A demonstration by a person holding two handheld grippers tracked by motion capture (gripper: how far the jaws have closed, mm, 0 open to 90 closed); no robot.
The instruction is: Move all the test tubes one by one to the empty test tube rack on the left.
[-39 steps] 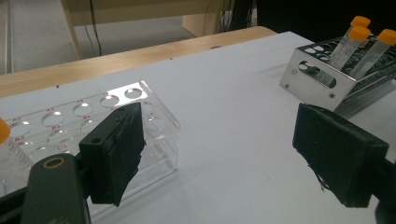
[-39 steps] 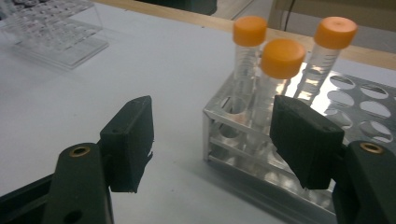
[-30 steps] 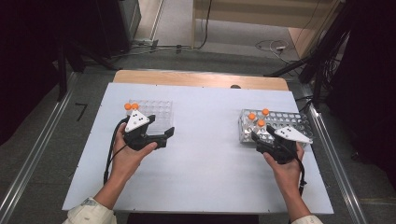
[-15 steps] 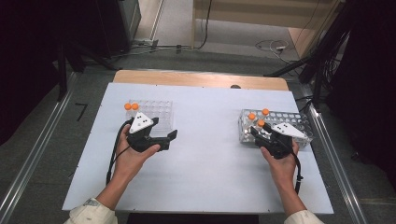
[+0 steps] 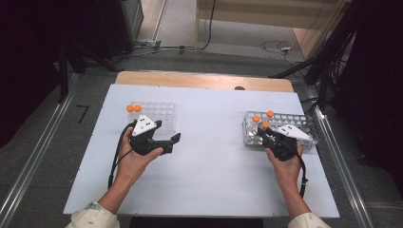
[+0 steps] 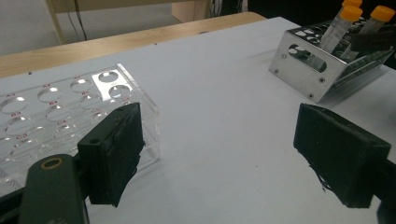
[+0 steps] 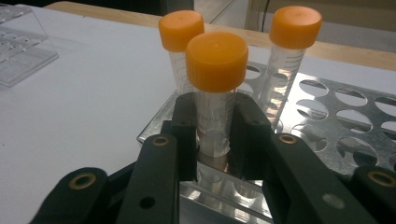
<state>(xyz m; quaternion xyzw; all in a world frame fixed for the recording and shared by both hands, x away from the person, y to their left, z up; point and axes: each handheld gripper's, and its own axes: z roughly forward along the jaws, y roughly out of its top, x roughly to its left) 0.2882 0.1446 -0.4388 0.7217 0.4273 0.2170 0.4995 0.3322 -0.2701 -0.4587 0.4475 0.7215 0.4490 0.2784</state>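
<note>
Tube [image 7: 215, 100] | upright in metal rack [image 7: 327, 112] | right gripper [image 7: 212, 135] jaws just closed, clamping it | left gripper [image 6: 219, 154] jaws wide, empty

A shiny metal rack [image 7: 327, 116] holds clear plastic tubes [image 7: 214, 121] with matt orange caps [image 7: 217, 60], beside a glossy acrylic rack [image 6: 56, 116] on the smooth matt worktop [image 5: 214, 161].

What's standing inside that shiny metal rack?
Three clear plastic tubes with orange caps stand in the perforated metal rack; the right gripper clamps the nearest. Their bottoms are hidden.
</note>
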